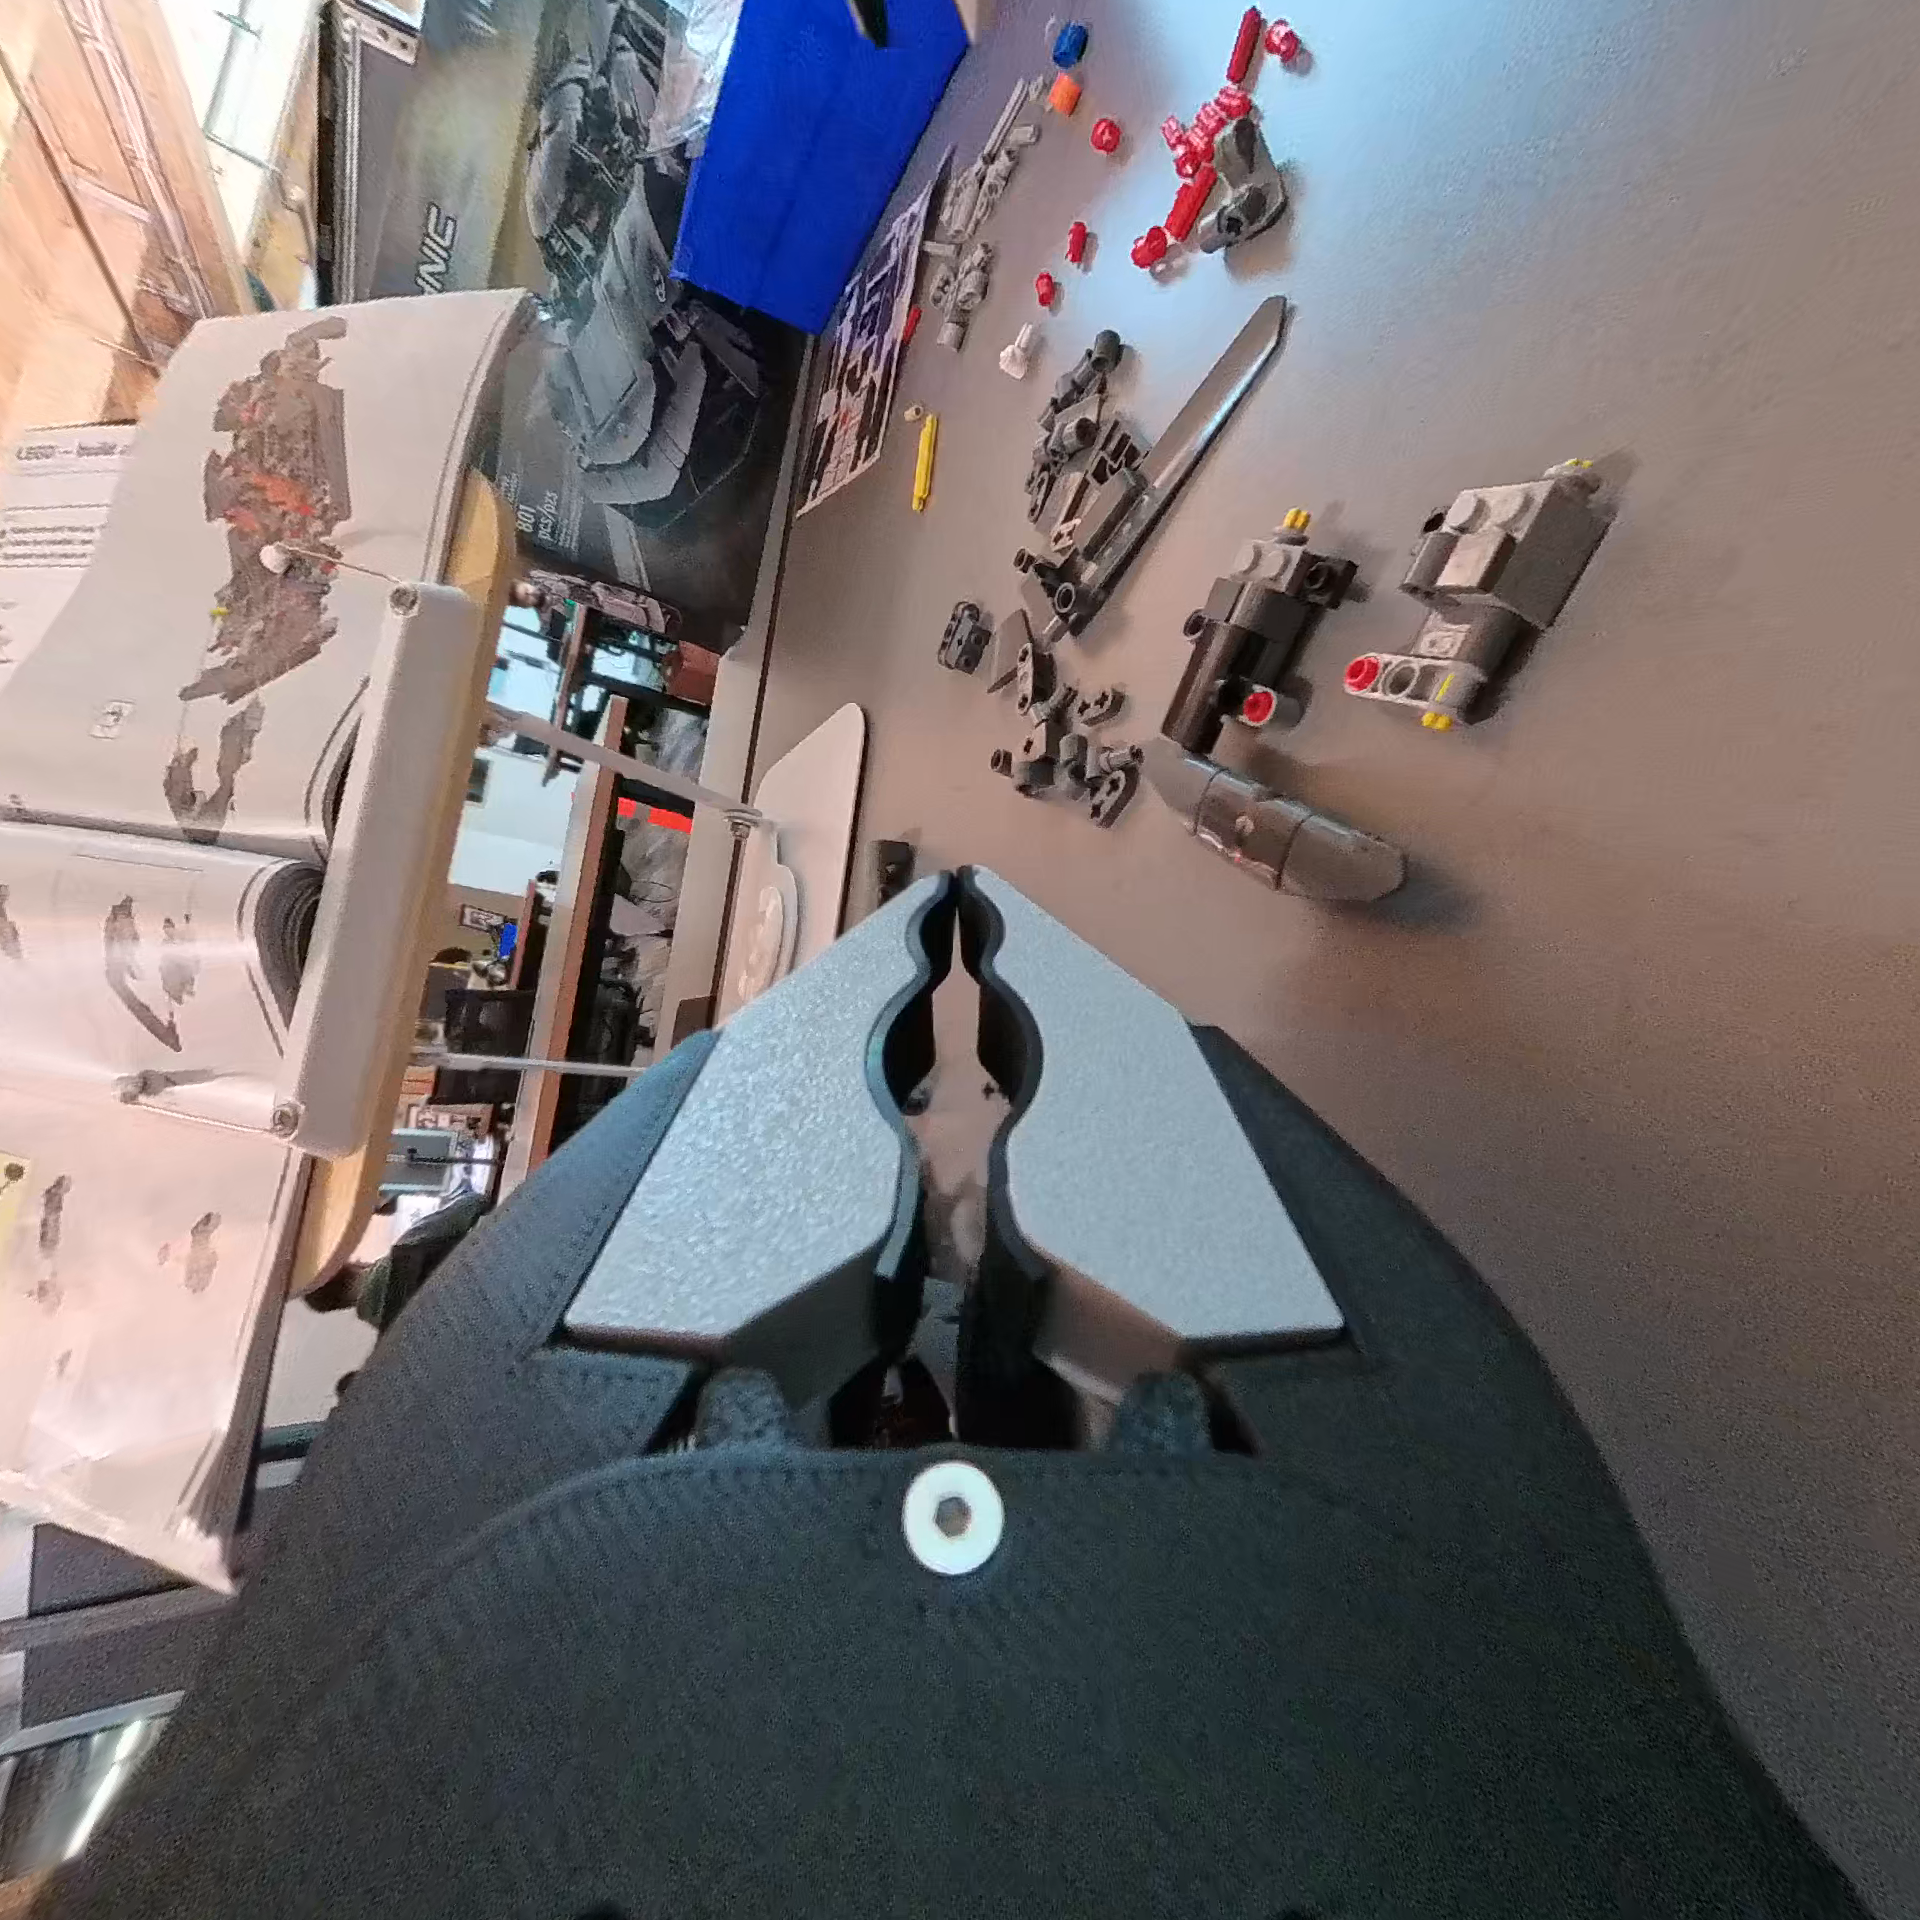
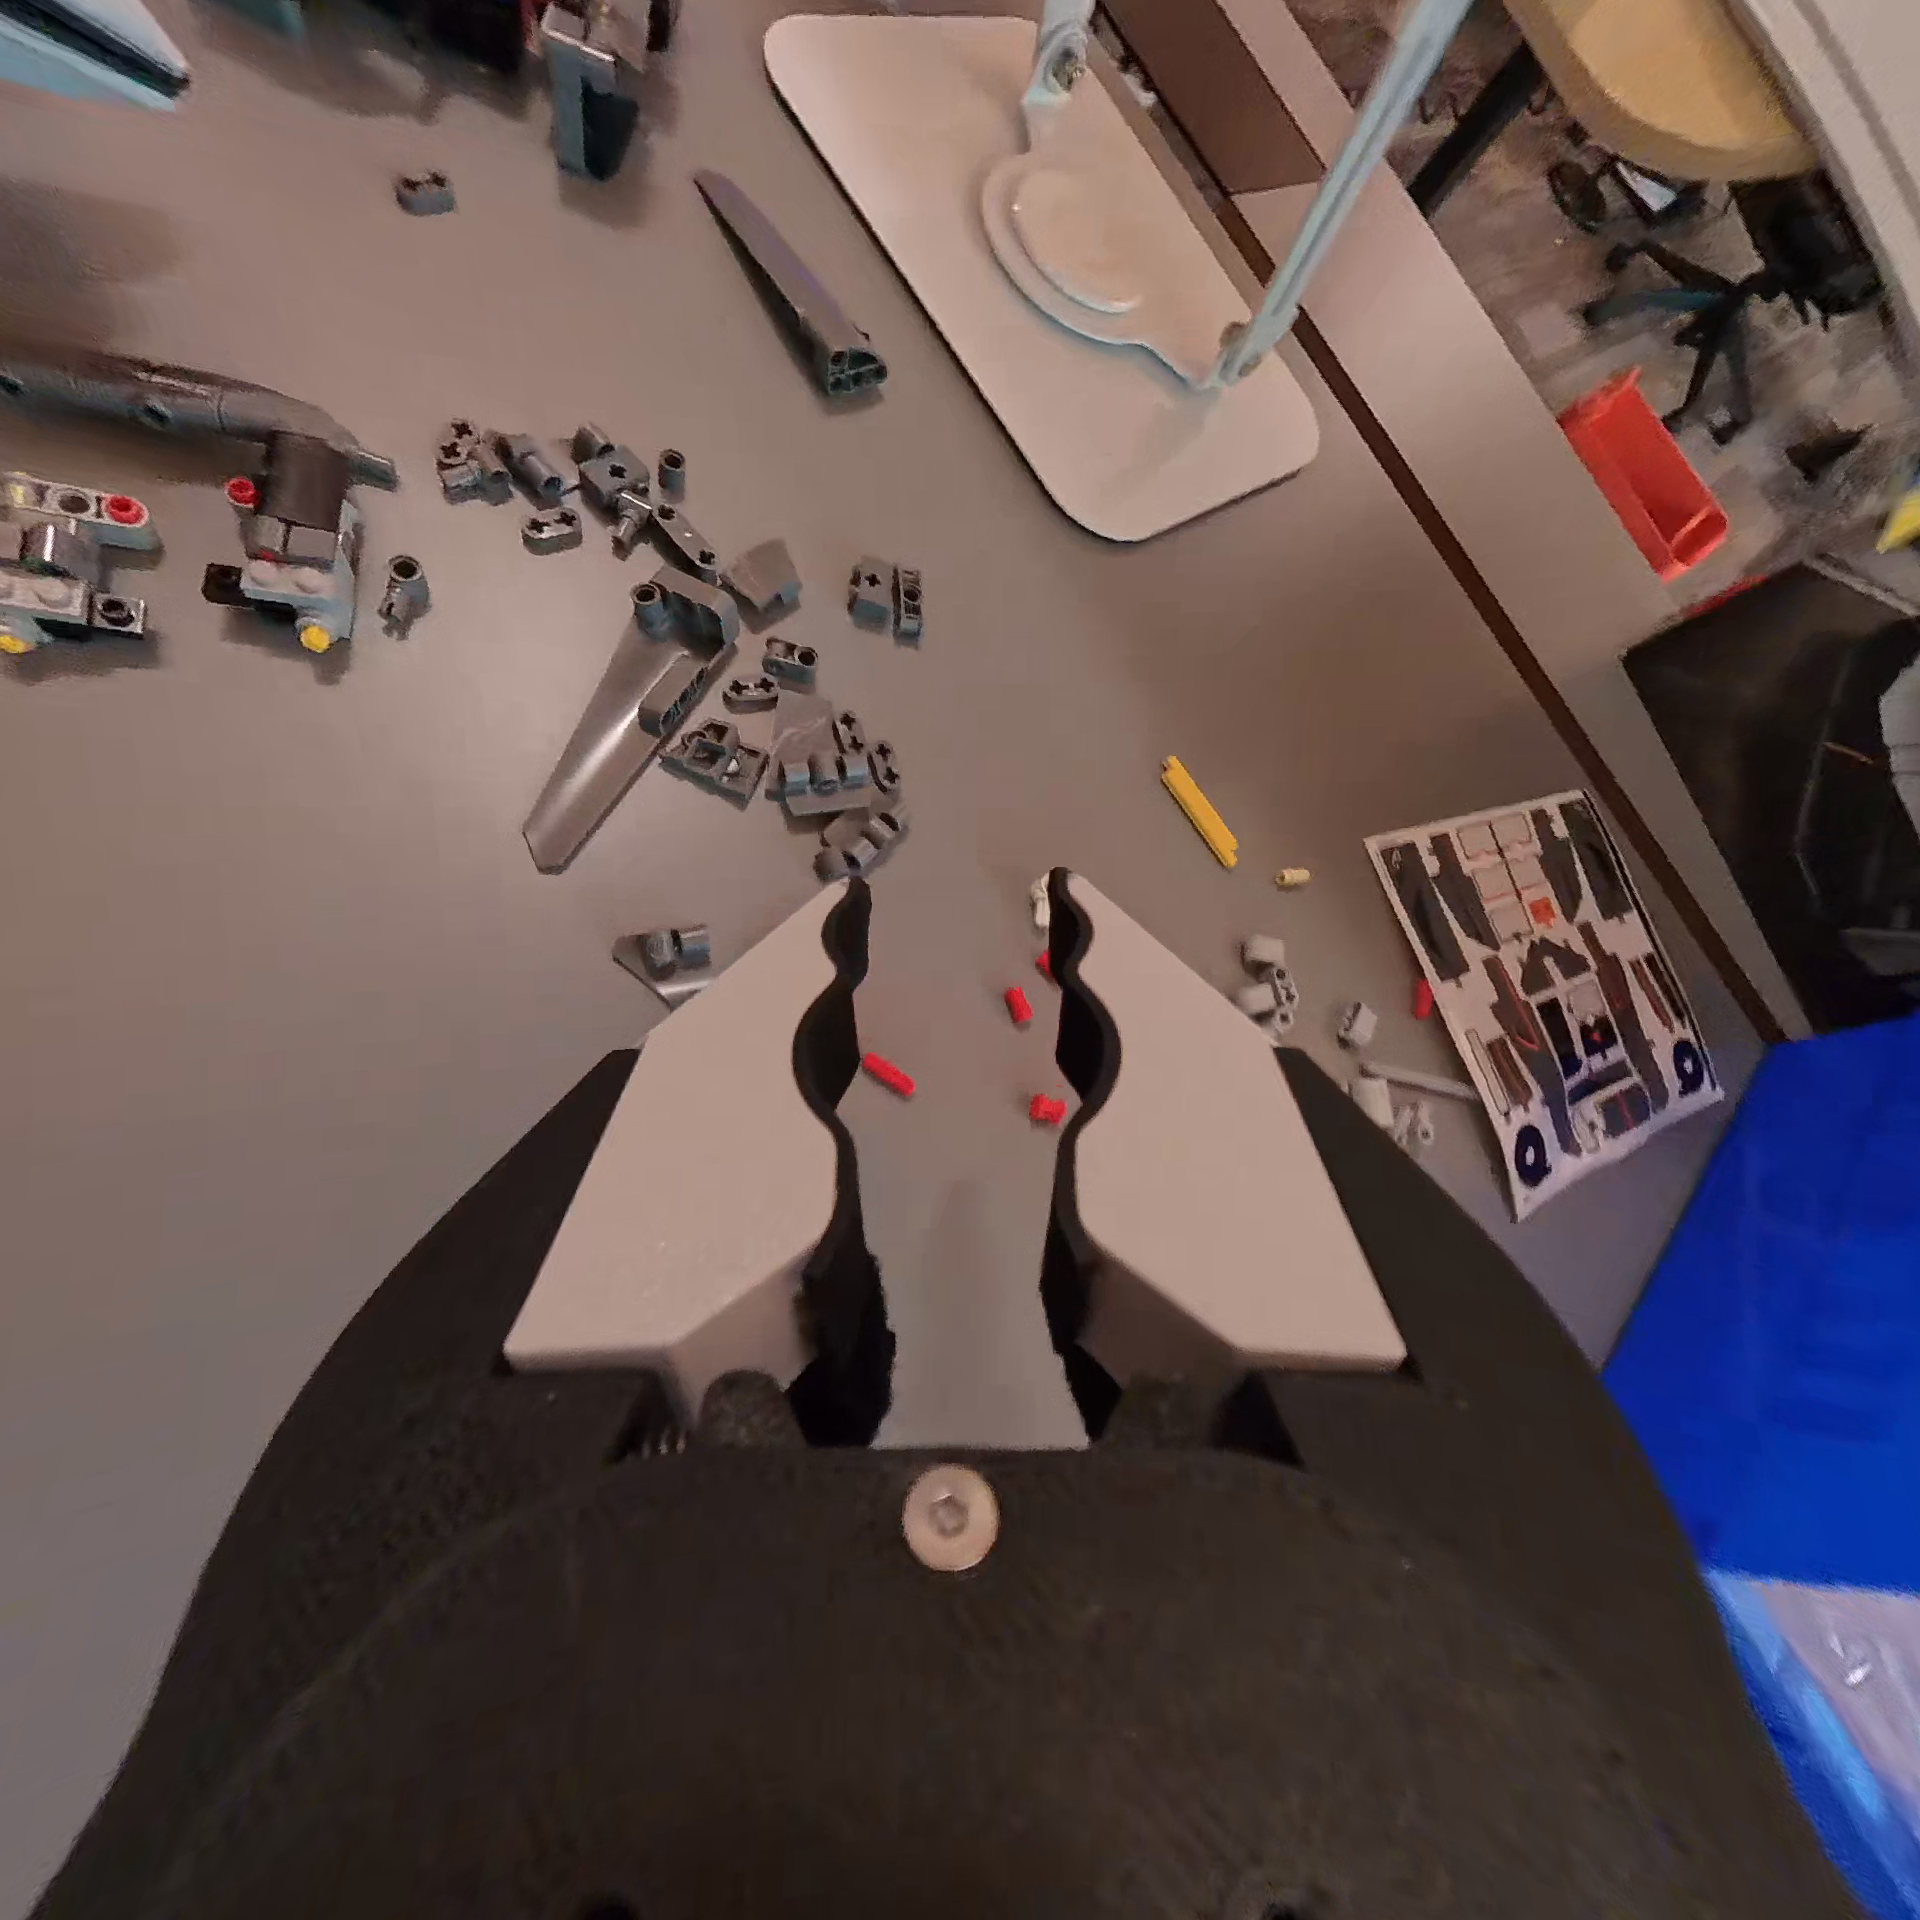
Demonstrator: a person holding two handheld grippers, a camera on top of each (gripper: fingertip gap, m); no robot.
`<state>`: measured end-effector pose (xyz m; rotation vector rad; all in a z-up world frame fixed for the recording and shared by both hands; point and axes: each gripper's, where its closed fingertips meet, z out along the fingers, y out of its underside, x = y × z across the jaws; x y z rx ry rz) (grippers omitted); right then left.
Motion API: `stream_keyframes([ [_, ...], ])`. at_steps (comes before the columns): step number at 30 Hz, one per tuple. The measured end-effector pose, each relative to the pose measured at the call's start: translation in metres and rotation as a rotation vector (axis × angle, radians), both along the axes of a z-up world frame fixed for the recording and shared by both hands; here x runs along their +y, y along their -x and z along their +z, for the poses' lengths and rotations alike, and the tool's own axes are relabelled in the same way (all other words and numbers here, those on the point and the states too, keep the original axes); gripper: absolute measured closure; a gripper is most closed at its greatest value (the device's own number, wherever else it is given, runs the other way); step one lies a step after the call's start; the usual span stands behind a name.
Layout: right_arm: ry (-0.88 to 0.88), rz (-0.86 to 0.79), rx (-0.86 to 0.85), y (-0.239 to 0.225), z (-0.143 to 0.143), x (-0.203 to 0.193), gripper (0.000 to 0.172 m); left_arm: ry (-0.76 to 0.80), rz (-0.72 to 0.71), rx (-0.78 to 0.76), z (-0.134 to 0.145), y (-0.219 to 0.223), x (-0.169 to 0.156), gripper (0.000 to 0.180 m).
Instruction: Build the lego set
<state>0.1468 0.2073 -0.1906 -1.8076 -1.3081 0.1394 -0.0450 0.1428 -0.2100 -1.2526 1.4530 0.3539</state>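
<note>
Left gripper [image 1: 956,883]: fingertips closed against each other with nothing between them, raised above the grey table [image 1: 1558,1143], nearest a small dark block [image 1: 888,868]. Right gripper [image 2: 954,891]: jaws apart and bare, over scattered small red pins [image 2: 888,1075]; a white pin [image 2: 1039,902] lies beside its right fingertip.

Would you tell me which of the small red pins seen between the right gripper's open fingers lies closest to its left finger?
The elongated red pin, lying slantwise right beside the left finger's black pad; the others sit over by the right finger.
</note>
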Motion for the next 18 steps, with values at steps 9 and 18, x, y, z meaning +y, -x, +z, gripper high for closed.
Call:
stream_keyframes([
  [9,-0.124,0.122,-0.018,0.053,-0.001,0.031,0.141,-0.012,0.023,-0.031,0.0,-0.001,0.008,0.18],
  [18,-0.318,0.092,0.028,0.067,0.021,0.079,0.141,0.01,0.04,-0.077,0.0,0.003,0.015,0.176],
])
